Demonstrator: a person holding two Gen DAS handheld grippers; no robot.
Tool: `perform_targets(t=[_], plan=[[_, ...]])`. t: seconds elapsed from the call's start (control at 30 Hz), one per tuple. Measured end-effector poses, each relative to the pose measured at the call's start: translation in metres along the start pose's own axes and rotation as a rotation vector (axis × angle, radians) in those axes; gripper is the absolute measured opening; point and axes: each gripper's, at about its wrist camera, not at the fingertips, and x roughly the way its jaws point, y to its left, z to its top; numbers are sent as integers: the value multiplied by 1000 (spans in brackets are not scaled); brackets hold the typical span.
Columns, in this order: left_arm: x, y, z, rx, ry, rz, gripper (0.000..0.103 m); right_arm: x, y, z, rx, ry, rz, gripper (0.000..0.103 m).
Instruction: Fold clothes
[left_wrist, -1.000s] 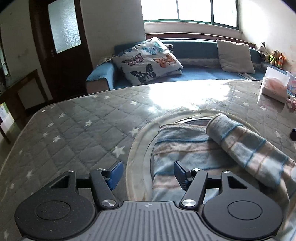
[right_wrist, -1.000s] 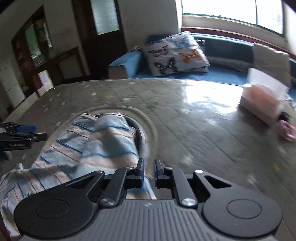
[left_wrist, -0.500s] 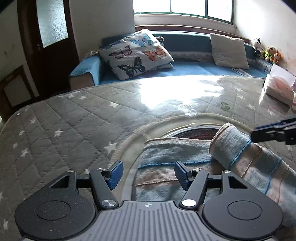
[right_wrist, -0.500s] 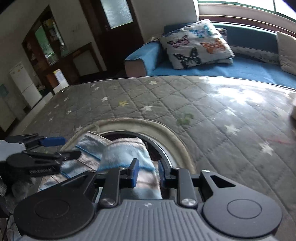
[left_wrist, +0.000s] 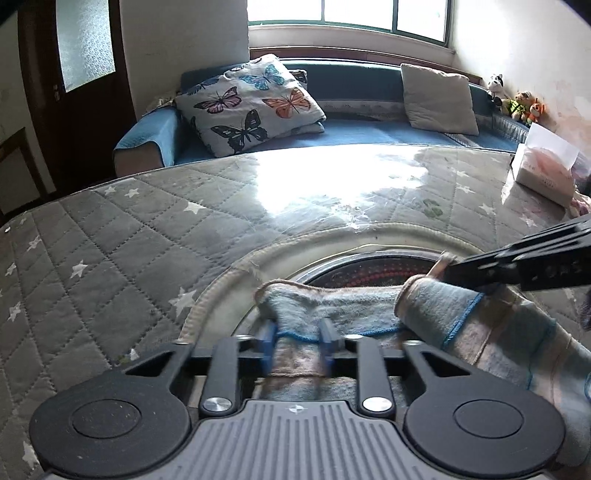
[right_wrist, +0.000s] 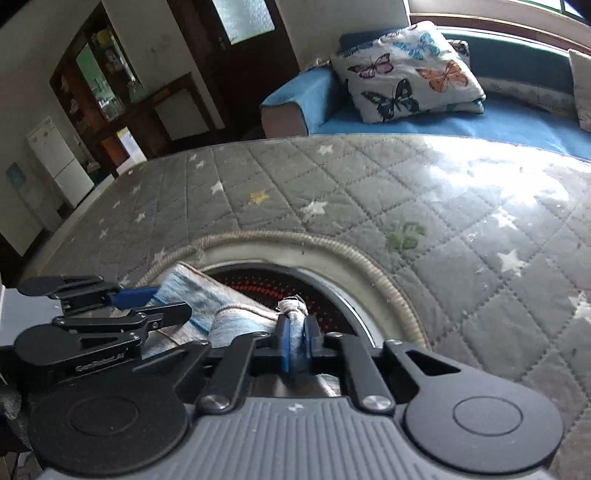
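My left tool (left_wrist: 298, 338) pinches the near-left edge of the striped garment (left_wrist: 354, 314), and my right tool (right_wrist: 296, 341) is clamped on a bunched fold of it (blue and tan stripes). The garment lies over the round opening (right_wrist: 295, 280) in the quilted counter (left_wrist: 110, 258).

Embossed lettering is showing on the side of the left gripper (right_wrist: 147, 308) in the right wrist view, too blurred to read with certainty. No other text is reading legibly anywhere.
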Motion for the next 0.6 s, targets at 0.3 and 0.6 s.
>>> perform_targets(t=[0.3,0.6], plan=[[-24,14,2,0,-88,134,5,-57,-26,12,16,-166,-178,6],[-13,52,6,-44,-101,235,5,-57,-83,7,96,-186,-338,6]])
